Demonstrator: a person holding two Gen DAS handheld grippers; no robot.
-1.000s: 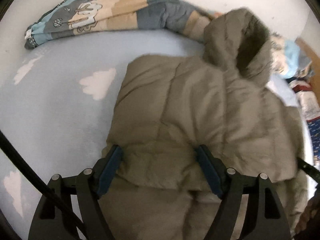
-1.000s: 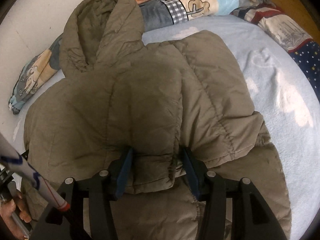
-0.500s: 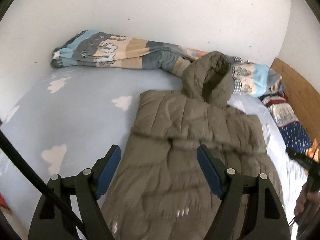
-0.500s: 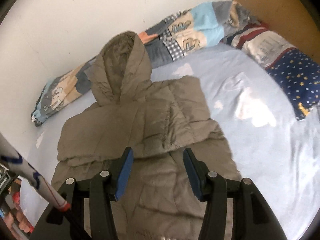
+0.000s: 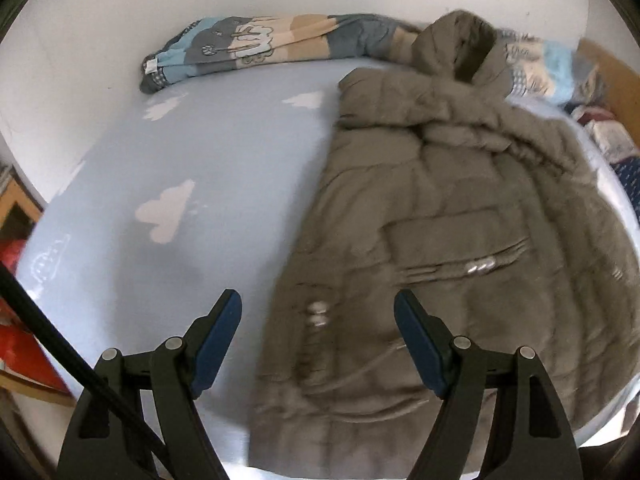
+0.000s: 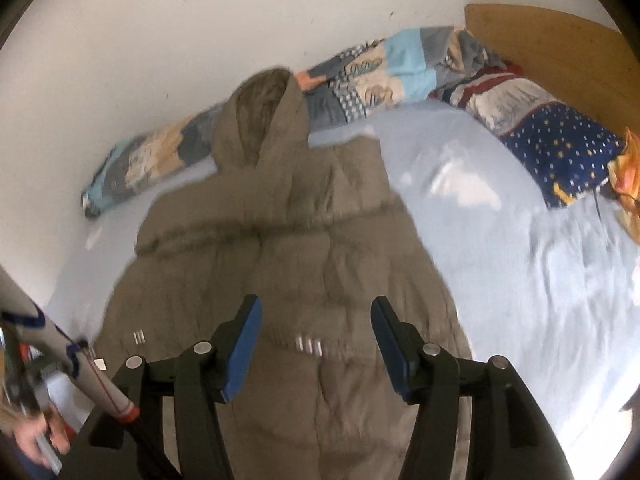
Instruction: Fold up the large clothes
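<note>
An olive-brown hooded padded coat lies flat on the pale blue bed, hood toward the wall, sleeves folded in across the chest. My left gripper hangs open above the coat's lower left edge, with nothing between its blue pads. My right gripper hovers over the coat's lower middle; its jaws are opening and nothing is held between them. Neither gripper touches the fabric.
A rolled patchwork blanket lies along the white wall behind the hood. A starry blue pillow and a wooden headboard are at the right. The blue cloud-print sheet lies left of the coat. A hand shows at lower left.
Both grippers let go of the folded upper part of the coat and pulled back and up toward the hem. More of the bed and wall shows now.
</note>
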